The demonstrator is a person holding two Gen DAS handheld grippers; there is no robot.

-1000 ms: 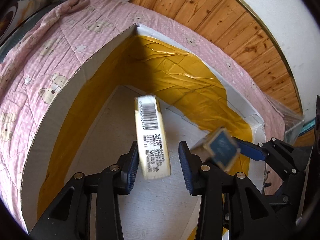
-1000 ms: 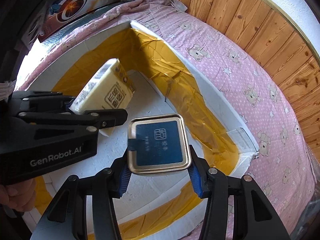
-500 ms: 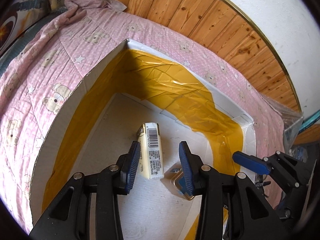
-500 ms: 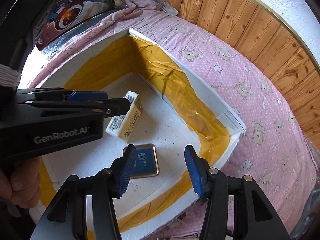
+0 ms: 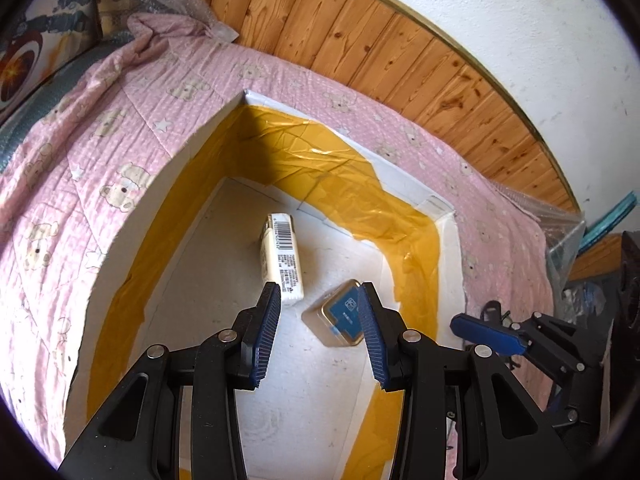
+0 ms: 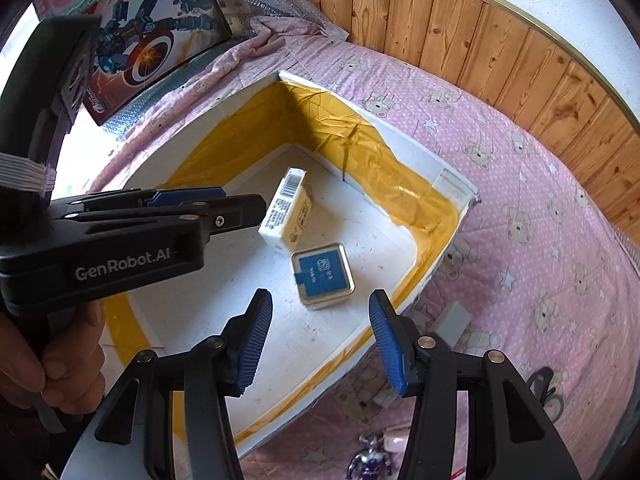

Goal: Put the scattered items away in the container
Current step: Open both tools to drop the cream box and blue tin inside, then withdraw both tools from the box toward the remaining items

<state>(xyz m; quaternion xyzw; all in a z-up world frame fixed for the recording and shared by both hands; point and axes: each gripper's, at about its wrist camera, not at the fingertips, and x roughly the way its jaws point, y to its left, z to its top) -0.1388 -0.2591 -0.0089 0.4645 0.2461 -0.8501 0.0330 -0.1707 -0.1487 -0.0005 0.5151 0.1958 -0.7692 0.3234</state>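
Now both tongs, left gripper and right gripper, are spread wide and hold nothing; the cream box lies at 11 o'clock of the blue tin inside the white box.

We have two cameras, one on each tool, and both look down into the white box from above and close by. The left camera sits over the near side and faces the far corner, with the left tool at the bottom of the frame. The right tool peeks in at the lower right. The right camera looks from a bit more to the right, with the right tool at the bottom. The left tool crosses the middle left. Both views share the box floor, the cream pack, the blue tin, the pink blanket and the wood wall.
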